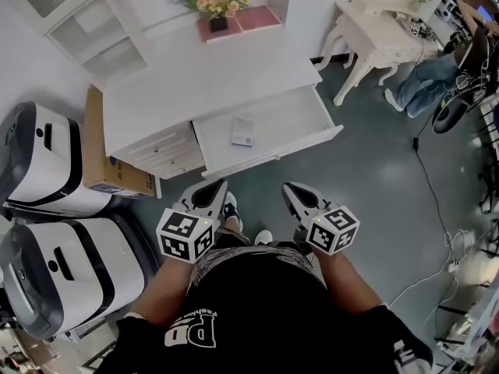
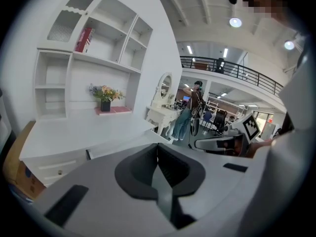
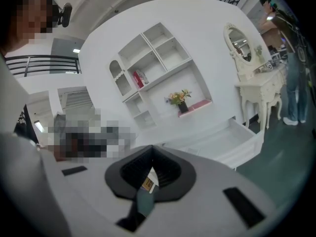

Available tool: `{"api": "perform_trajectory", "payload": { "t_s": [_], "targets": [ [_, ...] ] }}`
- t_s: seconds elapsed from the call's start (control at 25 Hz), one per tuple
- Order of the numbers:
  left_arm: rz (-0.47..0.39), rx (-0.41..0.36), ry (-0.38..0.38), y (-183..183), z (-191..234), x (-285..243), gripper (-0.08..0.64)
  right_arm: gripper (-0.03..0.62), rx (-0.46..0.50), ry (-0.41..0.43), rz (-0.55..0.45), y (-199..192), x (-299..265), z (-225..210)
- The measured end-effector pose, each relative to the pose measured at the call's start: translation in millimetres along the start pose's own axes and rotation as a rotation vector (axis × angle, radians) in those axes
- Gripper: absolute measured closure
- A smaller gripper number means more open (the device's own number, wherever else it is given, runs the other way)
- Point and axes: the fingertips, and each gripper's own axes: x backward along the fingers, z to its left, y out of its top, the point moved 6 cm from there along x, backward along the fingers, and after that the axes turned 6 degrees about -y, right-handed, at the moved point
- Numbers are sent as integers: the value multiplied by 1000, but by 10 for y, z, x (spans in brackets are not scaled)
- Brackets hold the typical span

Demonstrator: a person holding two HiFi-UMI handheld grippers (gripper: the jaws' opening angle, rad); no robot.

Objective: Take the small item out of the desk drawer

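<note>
Grey plastic jaws of your left hand-held gripper (image 2: 157, 154) are pressed together with nothing between them. Your right hand-held gripper (image 3: 151, 157) is closed as well. A tiny white-and-yellow scrap (image 3: 148, 182) shows at its jaw seam; you cannot tell whether it is a label on the jaw or something pinched.

Both tools sit close to your body above the grey-green floor (image 1: 366, 185), well apart from the furniture.

Ahead, the wide white drawer (image 1: 273, 156) of the white wooden counter (image 1: 210, 76) stands pulled out. The flat white-and-grey rectangular small item (image 1: 242, 131) lies on the drawer bottom, left of centre, with neither tool touching it.

Judgement: access is done and the drawer is open. The reach, grasp and lift-out all remain. One tool must open before you descend. The item lies flat, so expect an awkward edge pinch.
</note>
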Motion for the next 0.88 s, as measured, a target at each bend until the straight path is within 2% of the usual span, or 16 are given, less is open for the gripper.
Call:
{"api": "perform_trajectory", "payload": {
  "t_s": [0.28,0.88],
  "targets": [
    [-13,4,-2,224,447,-194,545,583,26,-19,50,236,-427,-32],
    [66,68,5,355,1646,-715,545,583,68,-52,172,711,-1675,-209]
  ]
}}
